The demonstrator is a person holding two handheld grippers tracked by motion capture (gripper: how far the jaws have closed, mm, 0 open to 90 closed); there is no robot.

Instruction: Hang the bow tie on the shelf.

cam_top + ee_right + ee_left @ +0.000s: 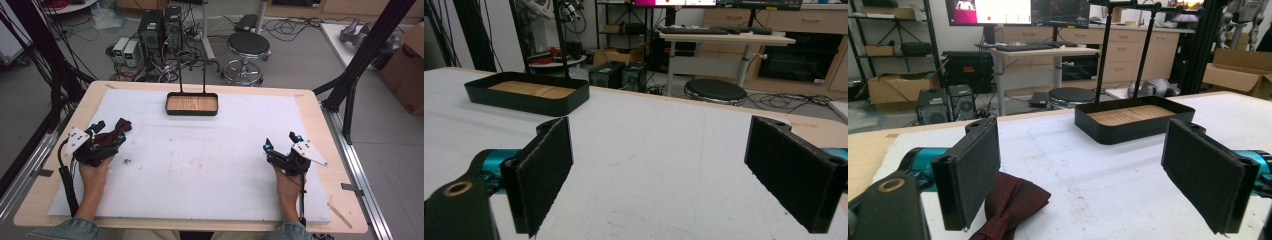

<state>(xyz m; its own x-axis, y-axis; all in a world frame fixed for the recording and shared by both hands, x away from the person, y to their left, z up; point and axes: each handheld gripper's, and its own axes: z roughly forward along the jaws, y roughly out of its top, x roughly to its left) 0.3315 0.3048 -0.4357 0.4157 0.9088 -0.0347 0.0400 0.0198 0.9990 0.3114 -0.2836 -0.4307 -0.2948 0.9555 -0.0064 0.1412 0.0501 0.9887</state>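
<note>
A dark red bow tie [116, 131] lies on the white mat [200, 155] at the left side, and in the left gripper view the bow tie [1010, 204] rests just beside the left jaw, low between the jaws. My left gripper [109, 131] stands open over it, with nothing clamped. My right gripper [281, 141] rests open at the right side of the mat, its jaws wide apart over bare mat [659, 170]. A black tray with a wooden floor [192, 104] sits at the far middle of the mat, with its rim [1128, 129] ahead of the left gripper.
Two thin black posts [192, 75] rise behind the tray. The wooden table edge [330, 150] frames the mat. Beyond the table stand a round stool [248, 45], computer boxes [160, 30] and cables on the floor. A cardboard box [407, 70] sits at the far right.
</note>
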